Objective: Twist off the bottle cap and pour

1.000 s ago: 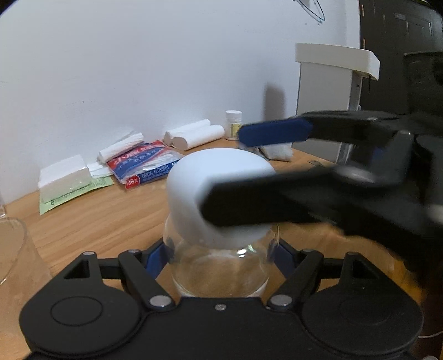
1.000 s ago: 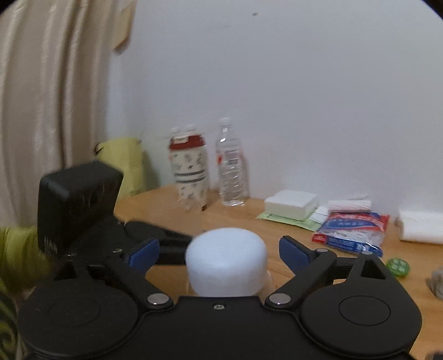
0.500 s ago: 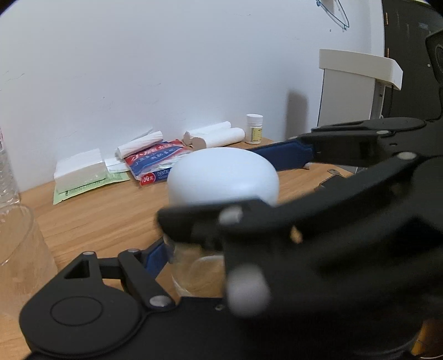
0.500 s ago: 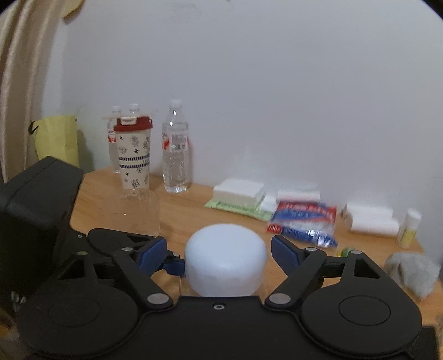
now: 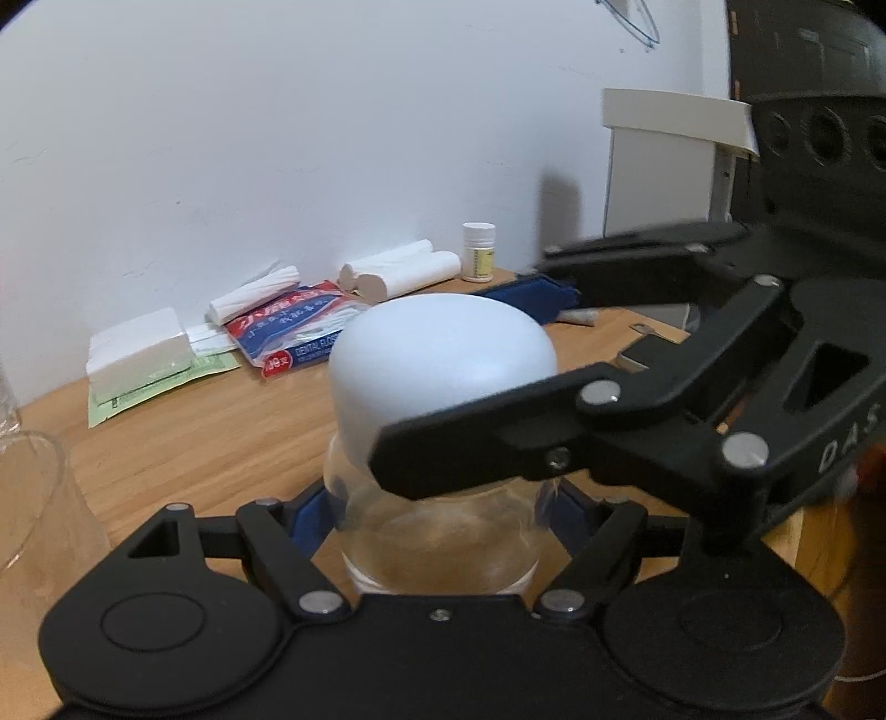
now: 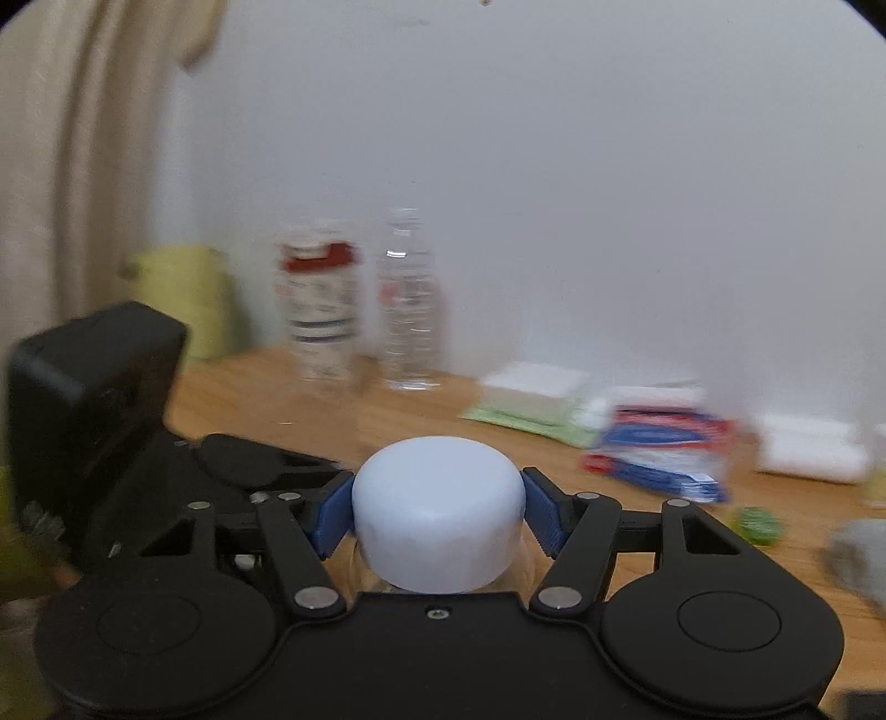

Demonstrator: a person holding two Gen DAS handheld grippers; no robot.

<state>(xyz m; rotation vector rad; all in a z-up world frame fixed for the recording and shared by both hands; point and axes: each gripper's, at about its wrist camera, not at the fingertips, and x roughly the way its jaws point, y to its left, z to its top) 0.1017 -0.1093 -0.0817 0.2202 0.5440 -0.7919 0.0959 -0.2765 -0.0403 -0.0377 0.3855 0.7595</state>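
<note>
Fingers (image 6: 545,512) of my right gripper (image 6: 437,512) pinch the white cap (image 6: 438,509) at lower centre, my left gripper (image 5: 440,515) clamps the clear bottle (image 5: 440,548) beneath, above a wooden desk (image 5: 221,437) by a white wall (image 5: 277,138), an empty glass (image 5: 33,498) lower left.

Pretty plain room tbh. A white wall (image 5: 332,138) ran behind the wooden table (image 5: 221,432), a bit scuffed and softly lit with dim shadows. On the right of the left wrist view stood a white cabinet (image 5: 664,183), with a dark door (image 5: 803,50) past it. Over in the right wrist view, a cream curtain (image 6: 83,166) hung at the far left, blurry, next to the same wall.
</note>
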